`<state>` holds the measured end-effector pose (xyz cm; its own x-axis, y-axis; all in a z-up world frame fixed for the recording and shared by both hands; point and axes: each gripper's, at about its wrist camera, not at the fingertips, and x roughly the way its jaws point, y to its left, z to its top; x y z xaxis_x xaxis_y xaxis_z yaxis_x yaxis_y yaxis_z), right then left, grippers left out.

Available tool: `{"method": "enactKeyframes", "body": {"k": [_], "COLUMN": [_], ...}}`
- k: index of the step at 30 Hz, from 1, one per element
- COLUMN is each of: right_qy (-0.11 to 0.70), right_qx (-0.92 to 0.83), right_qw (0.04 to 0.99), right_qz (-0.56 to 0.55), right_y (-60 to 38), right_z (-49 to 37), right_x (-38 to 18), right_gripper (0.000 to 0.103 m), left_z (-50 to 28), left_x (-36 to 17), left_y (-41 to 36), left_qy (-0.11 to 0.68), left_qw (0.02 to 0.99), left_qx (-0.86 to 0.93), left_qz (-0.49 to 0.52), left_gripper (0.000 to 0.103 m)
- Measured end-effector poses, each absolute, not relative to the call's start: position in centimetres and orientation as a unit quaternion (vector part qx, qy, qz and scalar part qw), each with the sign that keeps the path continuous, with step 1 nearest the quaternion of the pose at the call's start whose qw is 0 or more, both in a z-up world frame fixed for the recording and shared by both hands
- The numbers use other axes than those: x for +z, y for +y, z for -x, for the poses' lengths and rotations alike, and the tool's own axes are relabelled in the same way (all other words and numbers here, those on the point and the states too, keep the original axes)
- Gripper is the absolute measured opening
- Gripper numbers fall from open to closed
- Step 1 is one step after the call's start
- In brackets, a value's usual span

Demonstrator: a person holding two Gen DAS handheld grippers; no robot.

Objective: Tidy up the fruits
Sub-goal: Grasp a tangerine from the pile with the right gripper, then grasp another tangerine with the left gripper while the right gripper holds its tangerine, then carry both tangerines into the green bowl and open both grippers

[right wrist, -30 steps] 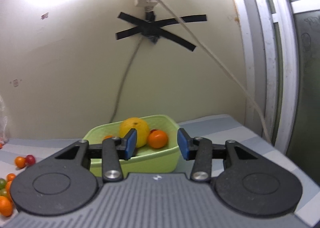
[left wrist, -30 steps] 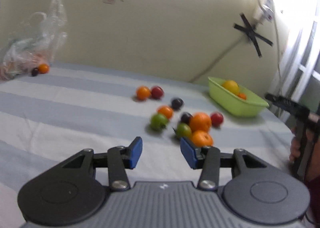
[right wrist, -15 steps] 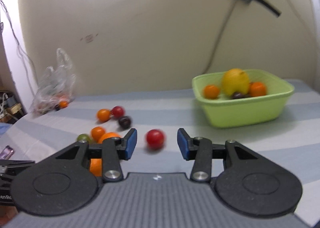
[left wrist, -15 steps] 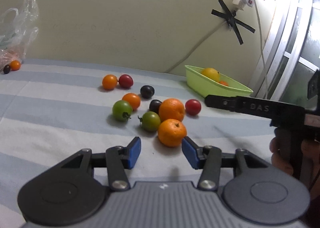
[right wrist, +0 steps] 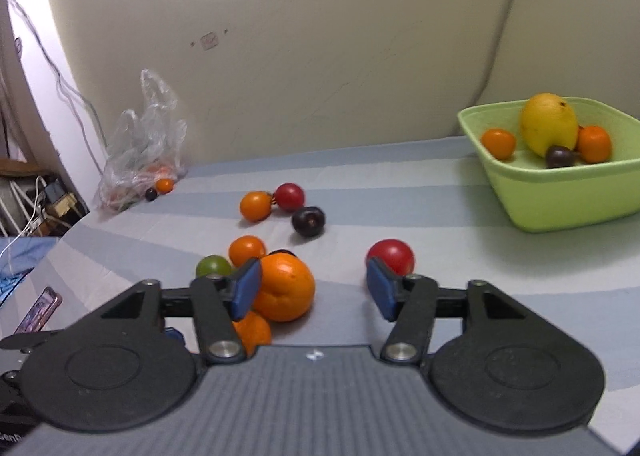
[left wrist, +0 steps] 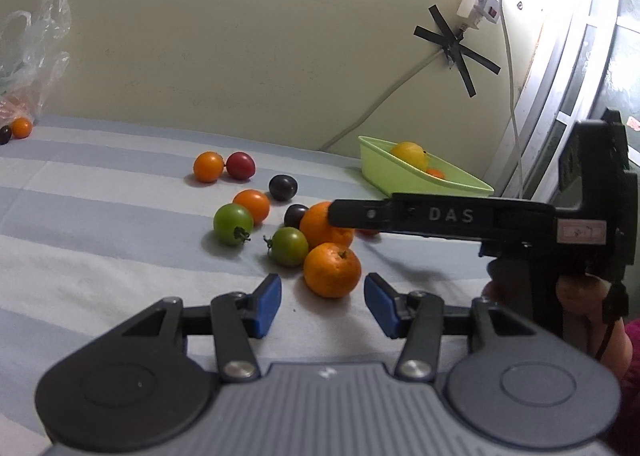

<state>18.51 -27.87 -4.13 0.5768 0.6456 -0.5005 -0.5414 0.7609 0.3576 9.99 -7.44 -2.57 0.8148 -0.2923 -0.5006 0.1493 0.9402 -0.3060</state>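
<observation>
Loose fruit lies on a striped cloth: oranges, small orange, red, green and dark tomatoes. My left gripper (left wrist: 323, 306) stands open, low over the cloth, with the near orange (left wrist: 332, 270) just ahead of its blue pads and not touched. My right gripper (right wrist: 313, 290) reaches in from the right, its jaws opening. The larger orange (right wrist: 284, 288) sits against its left pad, and a red tomato (right wrist: 391, 256) lies just beyond its right pad. The pads do not press on anything. A green bowl (right wrist: 560, 196) at the right holds a yellow fruit, small orange fruits and a dark one.
A clear plastic bag (right wrist: 144, 152) with more fruit lies by the wall at the far left. A phone (right wrist: 38, 310) rests at the cloth's left edge. A power strip (left wrist: 480, 4) and its cable hang on the wall above the bowl (left wrist: 384, 172). A hand (left wrist: 576, 296) grips the right tool.
My right gripper has swung left from facing the bowl to the fruit cluster, and its jaws have widened. My left gripper drew slightly nearer to the near orange, then stayed still.
</observation>
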Motion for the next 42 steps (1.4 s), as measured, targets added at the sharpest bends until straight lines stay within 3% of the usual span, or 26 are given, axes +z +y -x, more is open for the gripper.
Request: {"method": "enactKeyframes", "body": {"k": [3,5,13,16,25,27,28,29,30,37,39,42], "right_qy": [0.314,0.311,0.293,0.286,0.284,0.285,0.285,0.283,0.281,0.314,0.332,0.305], "right_qx": [0.344,0.365,0.336,0.323,0.300,0.299,0.299,0.301,0.305,0.331,0.338,0.337], "right_qw": [0.882,0.874,0.893,0.900,0.909,0.909,0.909,0.909,0.908,0.889,0.881,0.890], "right_qz": [-0.075,-0.079,-0.068,-0.068,-0.049,-0.055,-0.058,-0.060,-0.063,-0.045,-0.023,-0.004], "right_y": [-27.3,-27.3,-29.1,-31.0,-33.1,-33.3,-33.3,-33.3,-33.3,-31.0,-30.1,-30.2], "right_z": [-18.5,-18.3,-17.1,-16.4,-15.8,-16.1,-16.3,-16.4,-16.5,-18.6,-18.5,-17.3], "right_x": [-4.1,-3.8,-3.1,-2.8,-4.4,-4.4,-4.3,-4.2,-4.0,-4.3,-5.2,-4.7], "right_gripper": [0.056,0.033,0.030,0.017,0.021,0.029,0.041,0.051,0.052,0.052,0.043,0.042], "left_z": [-10.0,-9.9,-9.9,-9.9,-12.0,-12.6,-12.8,-13.0,-13.0,-13.0,-12.9,-12.4], "left_x": [-2.6,-2.6,-2.5,-2.4,-2.3,-2.5,-2.6,-2.7,-2.7,-2.8,-2.8,-2.6], "left_y": [-7.6,-7.7,-7.8,-7.9,-10.3,-10.9,-11.0,-11.2,-11.3,-11.4,-11.3,-11.4], "left_qy": [0.281,0.281,0.281,0.282,0.298,0.308,0.312,0.315,0.314,0.312,0.310,0.306], "left_qw": [0.945,0.945,0.946,0.947,0.948,0.946,0.944,0.944,0.945,0.946,0.946,0.945], "left_qx": [-0.117,-0.116,-0.110,-0.107,-0.087,-0.084,-0.084,-0.082,-0.080,-0.073,-0.075,-0.095], "left_qz": [0.122,0.121,0.119,0.113,0.073,0.063,0.060,0.056,0.055,0.047,0.051,0.059], "left_gripper": [0.047,0.047,0.050,0.052,0.055,0.049,0.041,0.041,0.040,0.037,0.036,0.035]}}
